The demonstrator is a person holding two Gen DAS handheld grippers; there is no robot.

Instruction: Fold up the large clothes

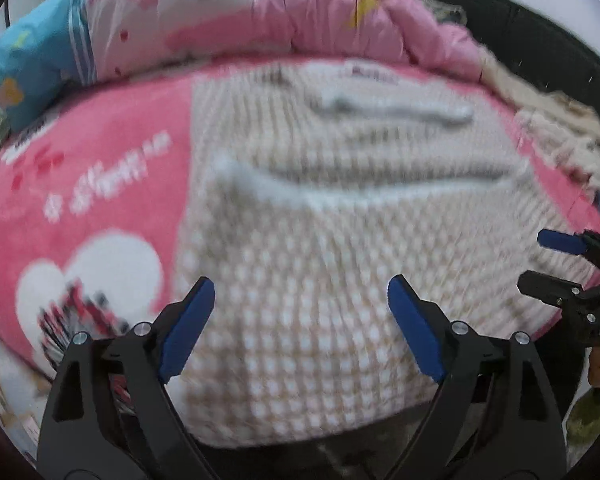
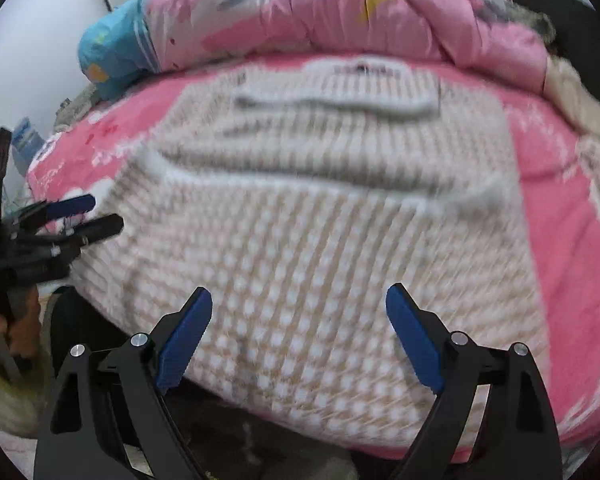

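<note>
A beige-and-white checked knit garment (image 1: 340, 240) lies spread flat on a pink blanket (image 1: 100, 184) that covers the bed, its near hem hanging toward the bed's front edge at 6 o'clock in both wrist views and its neckline (blurred, with a small label just legible as a dark smudge) up at 12 o'clock; both pictures are motion-blurred, so the weave reads only as rows of pale dots. The left gripper (image 1: 301, 316) hovers above the garment's lower part with its jaws spread wide, blue pads (image 1: 188, 328) facing each other and nothing between them; the right gripper (image 2: 299, 326) hangs over the same lower stretch of knit, jaws likewise wide apart and holding nothing. In the left wrist view the right gripper shows at 3 o'clock, just beside the garment's right edge, its two fingers parted; in the right wrist view the left gripper (image 2: 85, 214) shows at 9 o'clock near the garment's left edge, fingers parted too. A folded ridge of fabric crosses the garment's middle. Beyond it, at 12 o'clock, a pink quilt (image 1: 260, 12) lies bunched along the far side of the bed, with a blue pillow (image 1: 36, 64) at 10 o'clock touching its left end; a white heart print (image 1: 108, 272) marks the blanket at 8 o'clock in the left wrist view.
</note>
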